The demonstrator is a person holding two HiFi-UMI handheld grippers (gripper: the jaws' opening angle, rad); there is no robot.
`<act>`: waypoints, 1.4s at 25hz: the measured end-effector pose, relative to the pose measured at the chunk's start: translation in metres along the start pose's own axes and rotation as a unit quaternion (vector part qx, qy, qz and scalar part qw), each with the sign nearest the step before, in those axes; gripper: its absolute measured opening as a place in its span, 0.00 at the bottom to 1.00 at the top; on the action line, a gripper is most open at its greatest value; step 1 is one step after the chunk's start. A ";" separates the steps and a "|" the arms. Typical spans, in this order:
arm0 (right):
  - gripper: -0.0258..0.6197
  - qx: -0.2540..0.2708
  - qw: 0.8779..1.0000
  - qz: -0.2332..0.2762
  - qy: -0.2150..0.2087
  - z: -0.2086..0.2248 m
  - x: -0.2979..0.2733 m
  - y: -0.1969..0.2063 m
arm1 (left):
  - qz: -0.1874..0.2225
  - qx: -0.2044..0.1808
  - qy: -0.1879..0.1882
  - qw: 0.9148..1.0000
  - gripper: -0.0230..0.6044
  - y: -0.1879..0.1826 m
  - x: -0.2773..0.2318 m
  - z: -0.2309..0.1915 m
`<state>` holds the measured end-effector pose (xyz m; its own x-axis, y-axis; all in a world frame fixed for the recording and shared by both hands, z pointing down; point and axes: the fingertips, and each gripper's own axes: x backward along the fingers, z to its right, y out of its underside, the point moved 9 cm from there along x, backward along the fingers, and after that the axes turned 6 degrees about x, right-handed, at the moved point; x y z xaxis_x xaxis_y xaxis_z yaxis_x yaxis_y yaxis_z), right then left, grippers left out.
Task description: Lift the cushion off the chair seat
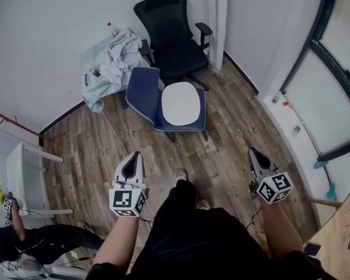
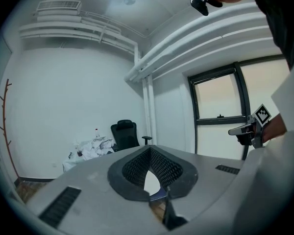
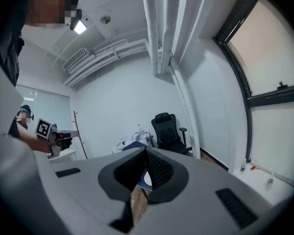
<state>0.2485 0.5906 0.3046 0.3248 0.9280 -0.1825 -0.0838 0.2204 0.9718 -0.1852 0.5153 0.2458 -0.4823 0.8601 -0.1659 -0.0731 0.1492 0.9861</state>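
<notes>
A white oval cushion (image 1: 181, 102) lies flat on the seat of a blue chair (image 1: 143, 90) in the middle of the wooden floor. My left gripper (image 1: 134, 156) and right gripper (image 1: 252, 151) hang well short of the chair, one to each side, both pointing toward it. Both are shut with nothing in them. In the left gripper view the closed jaw tips (image 2: 150, 150) frame a sliver of the cushion (image 2: 152, 181). The right gripper view shows its tips (image 3: 146, 151) meeting over the cushion (image 3: 146, 179) and blue chair (image 3: 132, 145).
A black office chair (image 1: 172, 37) stands behind the blue one, by a white pipe. A covered heap of clothes (image 1: 112, 63) sits left of it. A white desk (image 1: 24, 174) and a seated person (image 1: 29, 241) are at left, windows at right, a wooden board (image 1: 338, 235) at bottom right.
</notes>
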 end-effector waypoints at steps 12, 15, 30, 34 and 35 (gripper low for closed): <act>0.06 -0.008 0.999 -0.021 0.030 0.024 -0.042 -0.002 | 0.010 0.016 0.027 0.999 0.04 0.013 -0.067 -0.023; 0.06 -0.001 0.999 -0.029 0.032 0.030 -0.061 -0.012 | 0.017 0.026 0.031 0.999 0.04 0.010 -0.092 -0.033; 0.06 0.019 0.997 -0.073 0.021 0.049 -0.210 -0.036 | 0.005 0.012 0.067 0.998 0.04 0.027 -0.214 -0.095; 0.06 0.025 0.997 -0.070 0.013 0.053 -0.260 -0.056 | 0.002 0.023 0.068 0.997 0.04 0.016 -0.247 -0.121; 0.06 0.026 0.997 -0.069 0.012 0.054 -0.272 -0.060 | 0.001 0.020 0.069 0.997 0.04 0.013 -0.256 -0.128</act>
<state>0.2156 0.3090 0.3041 0.3080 0.8968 -0.3177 0.0098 0.3309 0.9436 -0.1749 0.2344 0.3019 -0.5985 0.7851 -0.1592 -0.0385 0.1703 0.9846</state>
